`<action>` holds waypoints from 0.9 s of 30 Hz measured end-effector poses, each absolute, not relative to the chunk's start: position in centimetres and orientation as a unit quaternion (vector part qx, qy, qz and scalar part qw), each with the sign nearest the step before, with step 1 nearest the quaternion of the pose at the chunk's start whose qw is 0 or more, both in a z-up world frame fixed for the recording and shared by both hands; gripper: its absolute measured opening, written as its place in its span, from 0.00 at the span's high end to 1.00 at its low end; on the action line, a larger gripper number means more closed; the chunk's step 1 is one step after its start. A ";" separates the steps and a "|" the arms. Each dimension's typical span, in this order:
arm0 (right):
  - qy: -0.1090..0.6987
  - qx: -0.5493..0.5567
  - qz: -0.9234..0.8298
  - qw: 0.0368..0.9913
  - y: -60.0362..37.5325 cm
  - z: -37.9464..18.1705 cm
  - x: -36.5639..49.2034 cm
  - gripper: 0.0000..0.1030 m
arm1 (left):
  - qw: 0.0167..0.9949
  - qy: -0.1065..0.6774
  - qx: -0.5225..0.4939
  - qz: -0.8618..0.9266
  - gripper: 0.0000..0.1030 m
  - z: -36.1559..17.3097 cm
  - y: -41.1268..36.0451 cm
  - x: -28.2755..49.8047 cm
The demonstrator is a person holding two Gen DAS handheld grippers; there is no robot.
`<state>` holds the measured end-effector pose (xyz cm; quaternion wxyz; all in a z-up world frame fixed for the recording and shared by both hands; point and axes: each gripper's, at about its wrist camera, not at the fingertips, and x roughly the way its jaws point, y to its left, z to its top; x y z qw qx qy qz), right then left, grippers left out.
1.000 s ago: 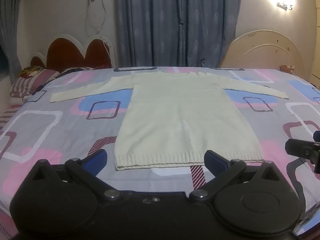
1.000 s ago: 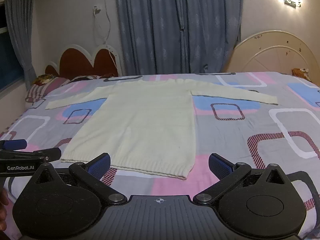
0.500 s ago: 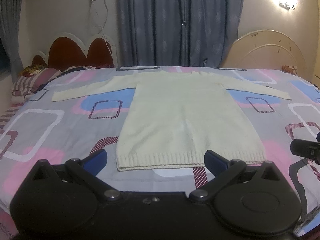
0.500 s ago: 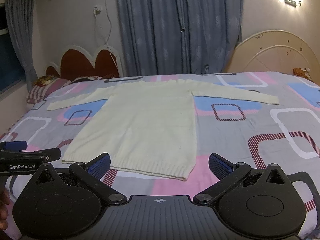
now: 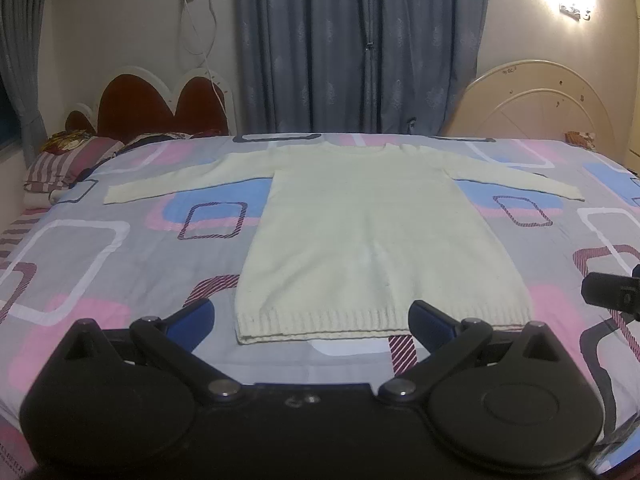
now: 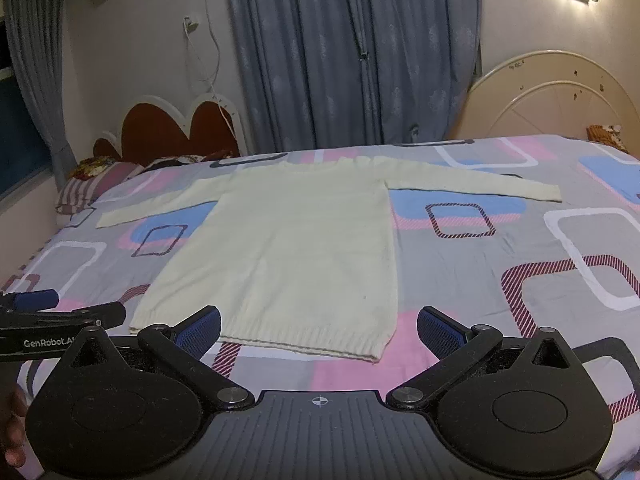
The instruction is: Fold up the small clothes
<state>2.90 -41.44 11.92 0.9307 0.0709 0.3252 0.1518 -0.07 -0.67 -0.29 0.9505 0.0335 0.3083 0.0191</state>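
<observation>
A cream long-sleeved knit sweater (image 5: 372, 236) lies flat on the bed, sleeves spread left and right, ribbed hem nearest me. It also shows in the right wrist view (image 6: 288, 248). My left gripper (image 5: 312, 320) is open and empty, hovering just short of the hem. My right gripper (image 6: 320, 326) is open and empty, near the hem's right corner. The right gripper's tip shows at the right edge of the left wrist view (image 5: 612, 294); the left gripper shows at the left edge of the right wrist view (image 6: 60, 314).
The bed has a grey sheet with pink and blue squares (image 5: 120, 248). A red and white headboard (image 5: 156, 108) and striped pillows (image 5: 68, 164) are at far left. Blue curtains (image 5: 360, 48) hang behind. A cream round board (image 5: 540, 104) stands at far right.
Both grippers have drifted slightly, so the sweater sits a little higher and further right in view. Both jaws stay open. The sweater has not moved.
</observation>
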 end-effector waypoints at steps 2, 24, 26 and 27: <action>0.326 0.071 0.153 0.930 -41.4 11.9 2.9 0.00 | 0.951 0.308 0.033 0.019 0.00 -0.2 -0.6 0.0; 0.327 0.072 0.154 0.930 -41.0 11.8 2.8 0.00 | 0.949 0.312 0.033 0.021 0.00 0.1 -0.5 0.2; 0.326 0.071 0.154 0.930 -40.9 11.7 2.7 0.00 | 0.949 0.312 0.033 0.020 0.00 0.1 -0.4 0.2; 0.327 0.071 0.155 0.930 -40.9 11.7 2.6 0.00 | 0.949 0.312 0.034 0.019 0.00 0.1 -0.4 0.2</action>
